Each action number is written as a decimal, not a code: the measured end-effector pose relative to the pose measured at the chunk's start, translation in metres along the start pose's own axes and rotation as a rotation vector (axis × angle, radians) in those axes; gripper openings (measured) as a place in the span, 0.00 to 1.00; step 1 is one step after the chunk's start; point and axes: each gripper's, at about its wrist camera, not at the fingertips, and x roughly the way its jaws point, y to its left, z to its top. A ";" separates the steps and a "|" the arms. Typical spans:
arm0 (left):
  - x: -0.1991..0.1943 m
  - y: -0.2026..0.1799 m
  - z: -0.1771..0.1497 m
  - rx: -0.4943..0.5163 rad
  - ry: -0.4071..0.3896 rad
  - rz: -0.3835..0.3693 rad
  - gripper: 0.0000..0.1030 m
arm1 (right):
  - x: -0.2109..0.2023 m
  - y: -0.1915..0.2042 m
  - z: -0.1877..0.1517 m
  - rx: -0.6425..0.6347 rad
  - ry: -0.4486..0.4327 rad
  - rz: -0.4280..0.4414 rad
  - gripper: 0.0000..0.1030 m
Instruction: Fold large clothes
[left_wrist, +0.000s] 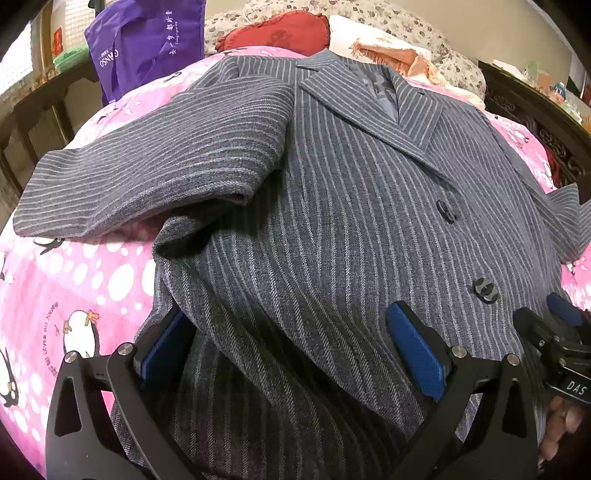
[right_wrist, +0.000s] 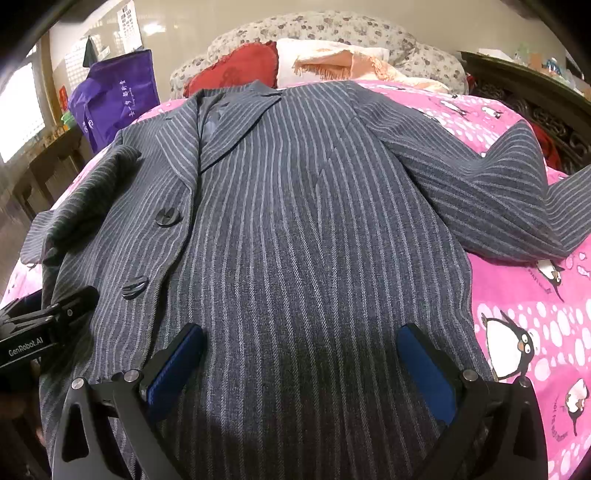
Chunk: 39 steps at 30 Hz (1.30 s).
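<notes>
A grey pinstriped jacket (left_wrist: 332, 221) lies face up on a pink penguin blanket (left_wrist: 74, 295), collar at the far end. Its one sleeve (left_wrist: 147, 173) is folded out to the left. The other sleeve (right_wrist: 498, 192) lies bent on the blanket at the right. My left gripper (left_wrist: 291, 343) is open over the hem's left part, with cloth bunched between its blue pads (left_wrist: 413, 350). My right gripper (right_wrist: 301, 354) is open too, low over the jacket (right_wrist: 295, 221) near the hem, just right of the two buttons (right_wrist: 135, 286). Each gripper shows in the other's view, close together.
A purple bag (left_wrist: 147, 44) hangs at the far left. A red cushion (left_wrist: 280, 33), a peach cloth (right_wrist: 340, 62) and floral bedding (right_wrist: 314, 26) lie beyond the collar. Dark carved wood furniture (left_wrist: 535, 110) runs along the right. A hand (left_wrist: 561, 424) shows at the lower right.
</notes>
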 end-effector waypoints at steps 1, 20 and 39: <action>0.000 0.000 0.000 0.003 -0.003 0.004 1.00 | 0.000 0.000 0.000 -0.001 0.000 0.000 1.00; -0.004 0.003 -0.002 0.012 -0.014 0.000 1.00 | 0.003 -0.003 0.001 0.020 0.016 0.000 1.00; -0.062 0.062 0.001 -0.165 -0.104 -0.151 0.98 | -0.001 -0.005 -0.002 0.024 0.005 0.010 1.00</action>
